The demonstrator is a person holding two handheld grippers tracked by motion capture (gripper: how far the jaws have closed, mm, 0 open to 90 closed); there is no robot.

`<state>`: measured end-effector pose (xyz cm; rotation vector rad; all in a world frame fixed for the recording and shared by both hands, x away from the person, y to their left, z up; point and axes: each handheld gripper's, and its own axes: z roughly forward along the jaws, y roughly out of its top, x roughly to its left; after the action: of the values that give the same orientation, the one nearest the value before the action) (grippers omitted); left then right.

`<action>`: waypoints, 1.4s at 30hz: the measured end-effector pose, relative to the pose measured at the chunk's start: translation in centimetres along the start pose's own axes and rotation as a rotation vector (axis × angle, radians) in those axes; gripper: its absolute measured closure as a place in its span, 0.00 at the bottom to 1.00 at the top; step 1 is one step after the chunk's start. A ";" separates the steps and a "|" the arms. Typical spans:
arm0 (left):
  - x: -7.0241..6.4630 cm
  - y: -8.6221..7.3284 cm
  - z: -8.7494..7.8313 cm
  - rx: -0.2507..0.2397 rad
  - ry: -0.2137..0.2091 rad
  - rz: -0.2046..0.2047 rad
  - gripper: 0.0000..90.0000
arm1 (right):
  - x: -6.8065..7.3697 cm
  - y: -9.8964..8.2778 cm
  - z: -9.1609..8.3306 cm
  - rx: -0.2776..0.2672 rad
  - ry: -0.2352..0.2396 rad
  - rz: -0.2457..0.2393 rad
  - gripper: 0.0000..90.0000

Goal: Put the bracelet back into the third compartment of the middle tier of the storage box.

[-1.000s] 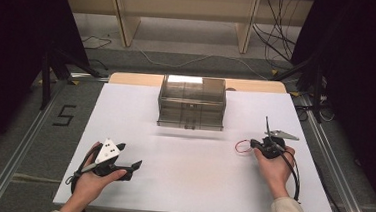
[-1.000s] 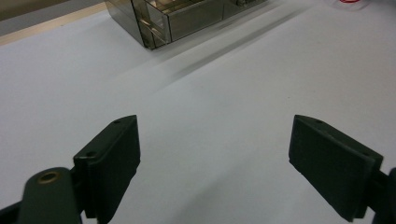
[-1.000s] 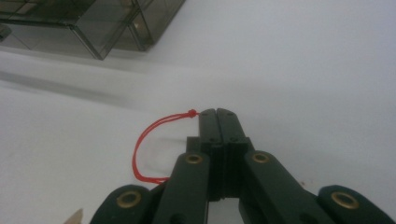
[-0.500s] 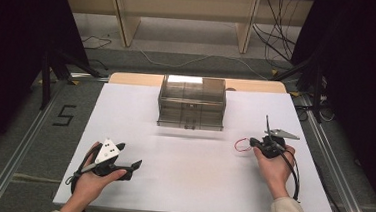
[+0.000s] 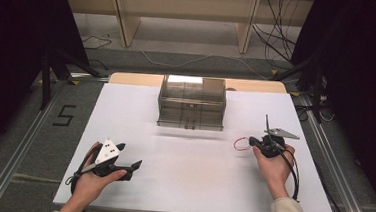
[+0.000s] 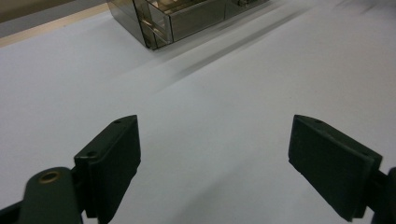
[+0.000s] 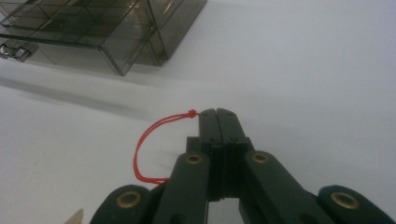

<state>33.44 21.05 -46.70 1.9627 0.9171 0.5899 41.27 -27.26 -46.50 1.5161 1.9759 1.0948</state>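
Since the smoked clear drawer box (image 5: pixel 192 102) sits at the far middle of the white table (image 5: pixel 139 127), w/ its front facing the person, it lies ahead and to the left of the right gripper (image 5: pixel 254 140) and well apart from it. Long axis of the box runs across the table, side to side. Right hand (image 5: pixel 271 162) is the nearer one imo; left gripper (image 5: pixel 130 166) is down at the near left edge, farther off. Right gripper's jaws are pressed together, pinching a thin red cord loop (image 7: pixel 148 145) by its knot right at the tips, loop drooping out to the side just off the table. Left gripper's jaws are spread wide w/ nothing btwn them, pointed roughly at the box corner (image 6: pixel 154 28). Both forearms rest low.
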 end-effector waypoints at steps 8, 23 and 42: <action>0.0 0.0 0.1 -0.001 0.002 0.002 0.18 | 0.0 0.1 -0.1 -0.007 0.000 -0.001 1.00; 0.0 0.1 0.1 0.000 0.004 0.004 0.18 | 0.7 0.7 -0.3 -0.030 0.012 -0.016 1.00; -0.1 0.1 0.0 -0.002 0.010 0.003 0.18 | 1.5 1.6 -0.4 -0.058 0.017 -0.034 1.00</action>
<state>33.39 20.92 -46.62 1.9614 0.9189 0.6026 41.47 -25.86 -44.77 1.4429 1.9569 1.1450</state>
